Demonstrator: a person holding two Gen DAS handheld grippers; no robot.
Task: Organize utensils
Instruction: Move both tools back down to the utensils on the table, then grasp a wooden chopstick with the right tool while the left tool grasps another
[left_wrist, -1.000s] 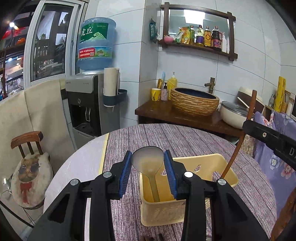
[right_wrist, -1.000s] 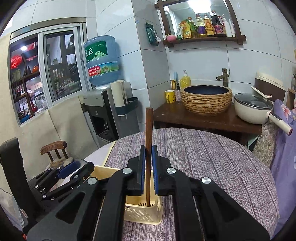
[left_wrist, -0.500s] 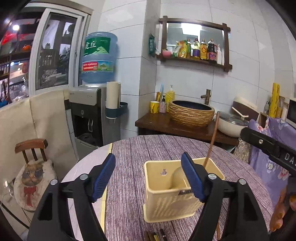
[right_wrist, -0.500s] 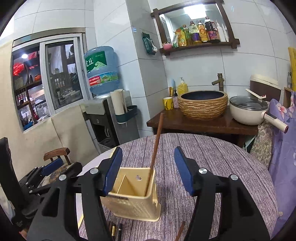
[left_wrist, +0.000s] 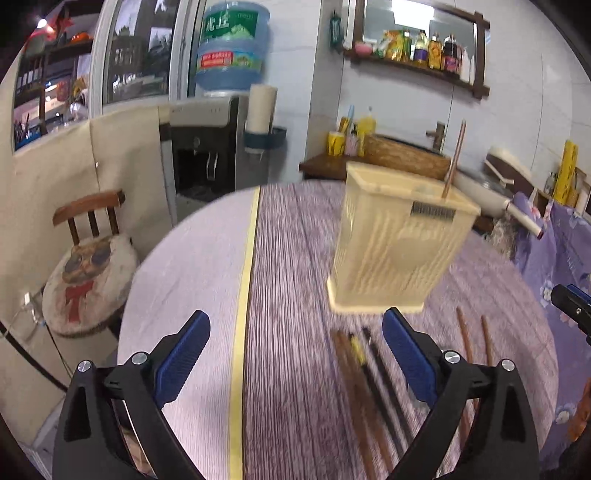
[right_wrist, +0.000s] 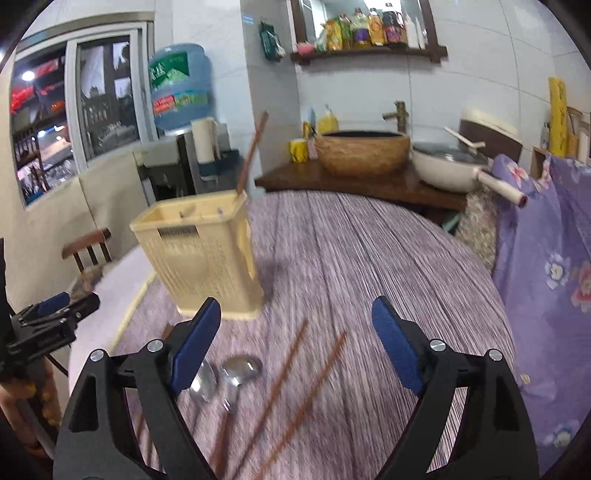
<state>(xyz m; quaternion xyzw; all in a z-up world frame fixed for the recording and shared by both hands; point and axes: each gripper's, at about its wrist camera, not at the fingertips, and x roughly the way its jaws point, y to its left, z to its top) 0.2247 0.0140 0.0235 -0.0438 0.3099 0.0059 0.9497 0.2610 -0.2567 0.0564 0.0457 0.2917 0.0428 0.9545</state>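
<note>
A yellow slotted basket (left_wrist: 399, 243) (right_wrist: 207, 254) stands on the purple striped table. A brown chopstick (left_wrist: 454, 162) (right_wrist: 253, 151) leans out of it, and a spoon (left_wrist: 406, 254) shows faintly through its wall. My left gripper (left_wrist: 295, 321) hangs in front of the basket, its jaws opening with nothing between them. Dark chopsticks (left_wrist: 373, 376) lie just below and right of it. My right gripper (right_wrist: 295, 310) is also opening and empty. Under it lie two metal spoons (right_wrist: 240, 369) and two brown chopsticks (right_wrist: 284, 384).
A strip of yellow tape (left_wrist: 242, 314) runs along the cloth's left edge. Left of the table stands a chair with a cat cushion (left_wrist: 85, 266), with a water dispenser (left_wrist: 207, 155) behind. A counter holds a woven basin (right_wrist: 364, 151) and pan (right_wrist: 450, 166). Purple floral cloth (right_wrist: 546, 258) hangs at the right.
The left gripper let go of the spoon and the right let go of the chopstick; both now sit in the basket. Both grippers opened wide, drew back and sank toward the table.
</note>
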